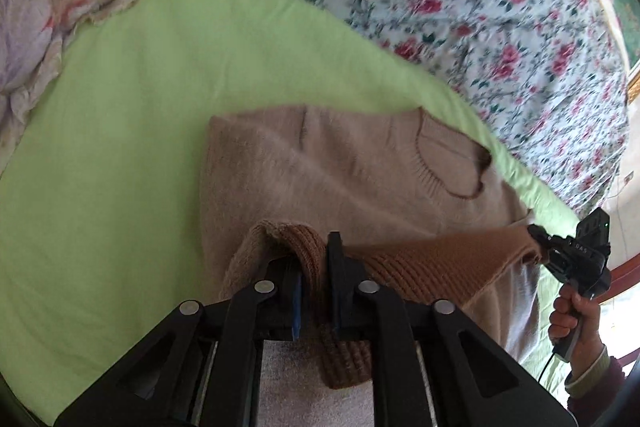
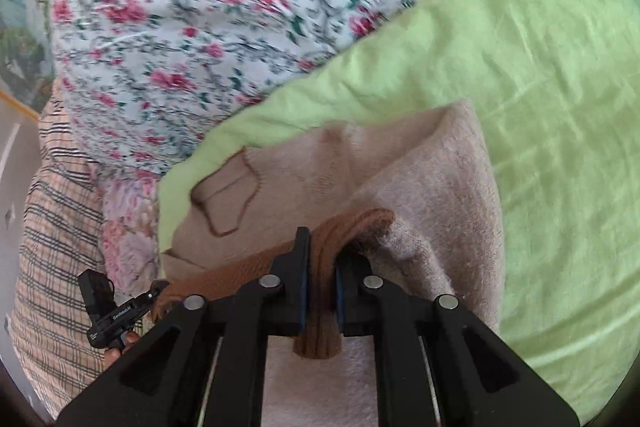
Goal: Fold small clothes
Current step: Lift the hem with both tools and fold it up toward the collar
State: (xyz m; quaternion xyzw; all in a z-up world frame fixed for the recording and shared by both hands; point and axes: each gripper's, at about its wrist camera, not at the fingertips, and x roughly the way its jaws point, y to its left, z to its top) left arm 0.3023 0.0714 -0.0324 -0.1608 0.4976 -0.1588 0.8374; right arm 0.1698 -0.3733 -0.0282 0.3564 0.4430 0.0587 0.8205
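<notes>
**Hem carried up toward the collar**

I have the sweater (image 1: 320, 167) lying on the green sheet (image 1: 140, 107), collar (image 1: 448, 163) at the far end, and I am midway through the bottom-to-top fold. My left gripper (image 1: 314, 267) is clamped on one corner of the brown ribbed hem (image 1: 420, 259), the knit bunched between its jaws and spilling out behind them. My right gripper (image 2: 322, 267) is pinching the other corner of the same hem, a thick roll of brown rib caught between its blue pads (image 2: 302, 291). From the left wrist view I can see the right gripper off to the side, with the hem stretched in a fairly straight band between the two.

The lower body of the sweater is lifted and doubled over itself; the upper part with the neck opening lies flat on the sheet. The flowered quilt (image 1: 480, 7) sits just beyond the sheet's edge.

What I judge comes next: bring both corners level onto the shoulders, keeping the band taut so no wrinkle gets trapped, then let go with both hands together. If one side lands early, the fold will skew.
</notes>
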